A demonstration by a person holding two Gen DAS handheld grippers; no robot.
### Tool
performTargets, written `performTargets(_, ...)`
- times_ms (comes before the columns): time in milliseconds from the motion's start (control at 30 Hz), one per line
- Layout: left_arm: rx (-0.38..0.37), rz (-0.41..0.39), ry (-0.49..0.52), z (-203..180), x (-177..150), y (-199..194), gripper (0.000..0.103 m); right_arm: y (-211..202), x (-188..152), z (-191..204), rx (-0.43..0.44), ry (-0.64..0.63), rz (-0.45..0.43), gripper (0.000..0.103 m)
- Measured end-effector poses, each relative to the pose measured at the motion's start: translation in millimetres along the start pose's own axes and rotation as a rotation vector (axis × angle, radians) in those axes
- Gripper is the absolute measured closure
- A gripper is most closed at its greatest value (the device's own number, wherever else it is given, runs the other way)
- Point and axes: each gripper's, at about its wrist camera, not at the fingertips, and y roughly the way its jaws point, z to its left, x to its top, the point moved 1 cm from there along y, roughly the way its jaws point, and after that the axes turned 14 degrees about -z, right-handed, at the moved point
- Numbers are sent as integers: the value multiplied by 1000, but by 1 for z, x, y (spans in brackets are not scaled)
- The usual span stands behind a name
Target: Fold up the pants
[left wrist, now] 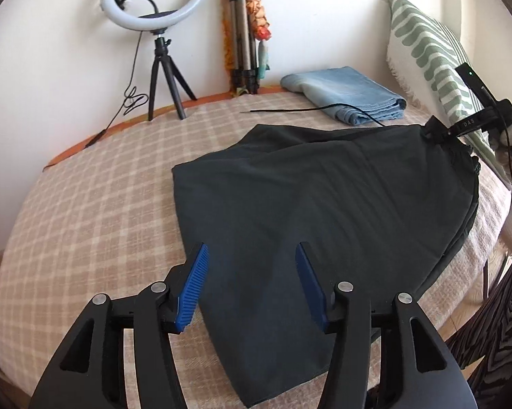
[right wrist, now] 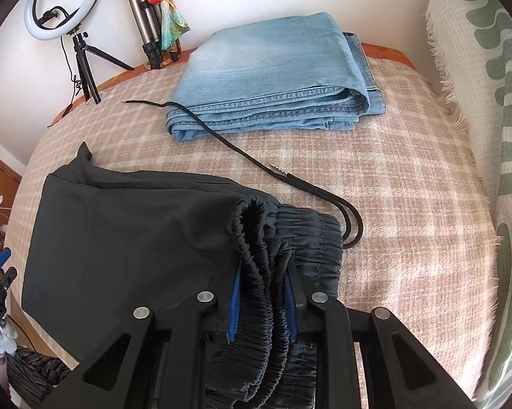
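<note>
Dark grey pants (left wrist: 324, 197) lie folded over on the checked bedspread. My left gripper (left wrist: 252, 283) is open and empty, hovering over the pants' near edge. My right gripper (right wrist: 261, 301) is shut on the pants' gathered elastic waistband (right wrist: 259, 272); it also shows in the left wrist view (left wrist: 436, 129) at the pants' far right corner. The pants (right wrist: 126, 238) spread to the left in the right wrist view. Their black drawstring (right wrist: 242, 153) trails across the bedspread toward the jeans.
Folded light-blue jeans (right wrist: 273, 75) lie at the back of the bed (right wrist: 409, 187). A ring light on a tripod (left wrist: 153, 0) and a folded tripod with a scarf (left wrist: 245, 34) stand by the wall. A green-patterned pillow (left wrist: 426, 51) lies at right.
</note>
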Motion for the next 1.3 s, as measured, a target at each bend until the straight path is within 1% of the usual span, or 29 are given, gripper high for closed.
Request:
performTargets(33, 11, 11, -17, 7, -4, 0, 51, -2, 0, 0, -15, -2, -10, 70)
performTargets(100, 25, 29, -55, 18, -10, 1, 50, -6, 1, -1, -25, 8, -23, 66)
performTargets(200, 13, 56, -114, 29, -20, -1, 49, -15, 3, -1, -57, 8, -54, 61)
performTargets(267, 5, 74, -146, 33, -27, -1, 49, -23, 4, 1, -78, 9, -82, 52)
performTargets(300, 0, 81, -164, 35, -30, -1, 48, -28, 5, 2, -88, 12, -99, 44)
performTargets(333, -7, 90, -183, 36, -33, 0, 48, -33, 6, 4, -90, 17, -119, 41)
performTargets(433, -29, 109, -229, 37, -40, 1, 48, -47, 10, 17, -70, 23, -163, 40)
performTargets(533, -32, 110, -256, 35, -44, 1, 48, -57, 14, 40, -10, 15, -190, 38)
performTargets(733, -42, 122, -265, 29, -49, 2, 49, -64, 19, 110, 122, -56, -213, 37)
performTargets(867, -24, 119, -235, 26, -52, 2, 49, -59, 21, 157, 209, -98, -209, 36)
performTargets(933, -29, 127, -242, 26, -55, 4, 49, -53, 22, 180, 250, -121, -193, 35)
performTargets(1033, -29, 115, -246, 26, -56, 1, 50, -44, 24, 218, 295, -163, -164, 35)
performTargets(1100, -34, 107, -256, 26, -56, 0, 58, -36, 25, 242, 316, -198, -147, 35)
performTargets(1167, -38, 102, -275, 28, -57, -1, 59, -26, 25, 267, 337, -222, -127, 35)
performTargets(1300, -49, 96, -331, 38, -58, -3, 71, -9, 24, 310, 375, -256, -93, 35)
